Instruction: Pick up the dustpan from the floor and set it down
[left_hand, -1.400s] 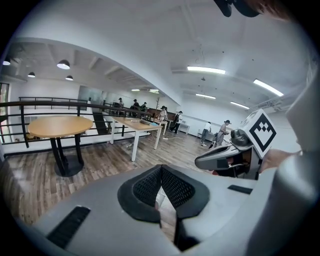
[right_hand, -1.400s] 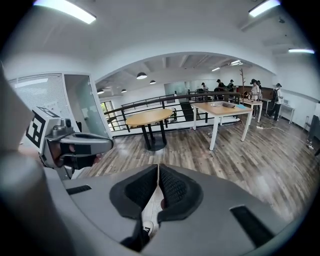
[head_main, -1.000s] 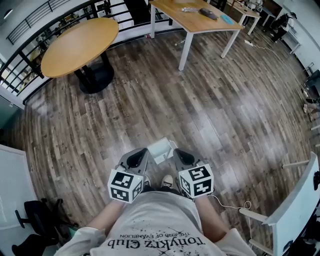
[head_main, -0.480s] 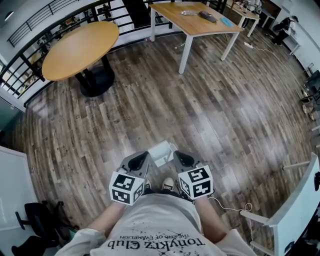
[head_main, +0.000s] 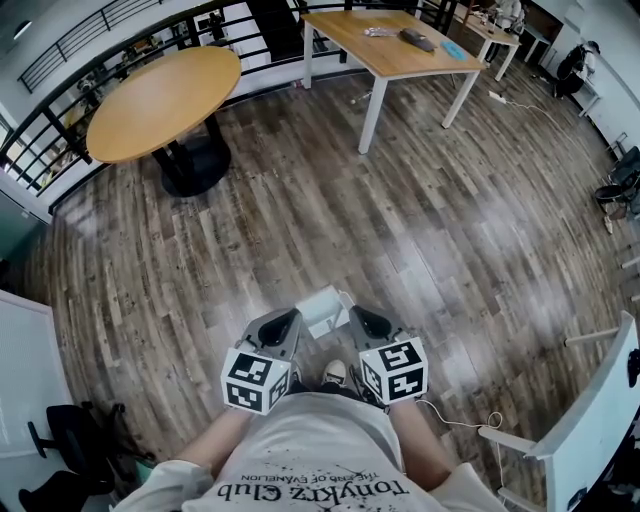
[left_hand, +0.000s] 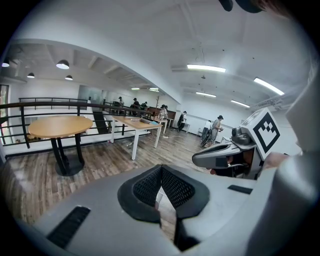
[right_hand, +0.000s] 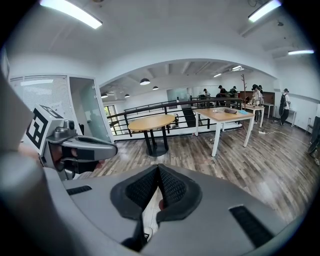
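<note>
The person stands with both tools held side by side at waist height, angled downward. The grey left tool (head_main: 283, 320) is closed: in the left gripper view the left tool (left_hand: 161, 171) shows its pads meeting at the tips, with nothing pinched. The grey right tool (head_main: 362, 320) is closed and empty too.

Below them a pale shoe (head_main: 335, 372) shows. Just beyond it, the small white boxy plastic dustpan (head_main: 325, 308) appears to rest on the dark wood-plank floor (head_main: 420, 230). It lies ahead of the feet and midway between the two tool tips, so neither hand looks nearer. Its long side slants up to the right, and the handle cannot be made out. The reach would likely be downward and slightly forward.

Well beyond stands a round wooden bench (head_main: 165, 90).
</note>
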